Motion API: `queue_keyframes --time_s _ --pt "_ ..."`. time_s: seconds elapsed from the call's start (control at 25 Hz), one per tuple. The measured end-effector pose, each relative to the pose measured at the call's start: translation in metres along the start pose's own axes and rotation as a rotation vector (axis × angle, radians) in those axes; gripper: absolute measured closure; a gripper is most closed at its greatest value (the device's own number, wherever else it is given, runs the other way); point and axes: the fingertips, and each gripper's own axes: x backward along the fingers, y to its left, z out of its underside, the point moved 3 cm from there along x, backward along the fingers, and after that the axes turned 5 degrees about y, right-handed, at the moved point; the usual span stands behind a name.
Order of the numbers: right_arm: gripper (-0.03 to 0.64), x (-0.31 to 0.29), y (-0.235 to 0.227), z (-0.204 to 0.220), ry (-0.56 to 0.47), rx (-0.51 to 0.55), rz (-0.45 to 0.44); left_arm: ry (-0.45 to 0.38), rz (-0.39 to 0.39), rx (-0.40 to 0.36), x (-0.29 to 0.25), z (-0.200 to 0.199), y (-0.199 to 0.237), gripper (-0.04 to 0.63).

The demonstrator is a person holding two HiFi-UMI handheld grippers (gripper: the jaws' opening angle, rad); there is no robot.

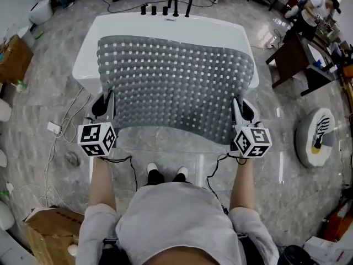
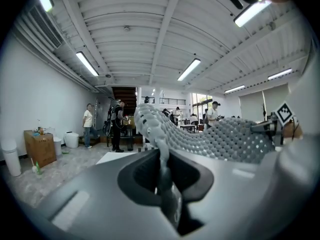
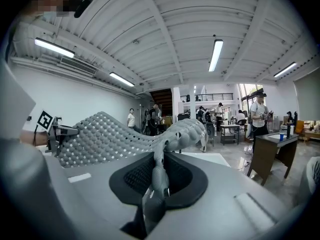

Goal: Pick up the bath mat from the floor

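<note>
While left claw [image 1: 108,102] and right claw [image 1: 237,110] each pinch a near corner of the bath mat [image 1: 176,81], hold them level and well apart.

Grey rubbery bath mat [image 1: 176,81] w/ a grid of small holes showing white. It's off the floor, spread wide and approx. level, sagging slightly mid-span over the white bathtub [image 1: 165,24] — near corners pinched in left gripper [image 1: 107,102] and right gripper [image 1: 237,106].
</note>
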Motion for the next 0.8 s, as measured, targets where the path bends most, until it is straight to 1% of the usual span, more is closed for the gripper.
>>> queue_keyframes --time_s 0.36,0.8 --pt "0.574 0.003 0.007 -0.015 -0.043 0.008 -0.001 -0.049 -0.011 0.003 0.007 -0.014 0.006 0.561" --pt "0.574 0.007 0.010 -0.023 -0.072 0.011 0.003 -0.068 -0.020 0.007 0.009 -0.019 0.007 0.561"
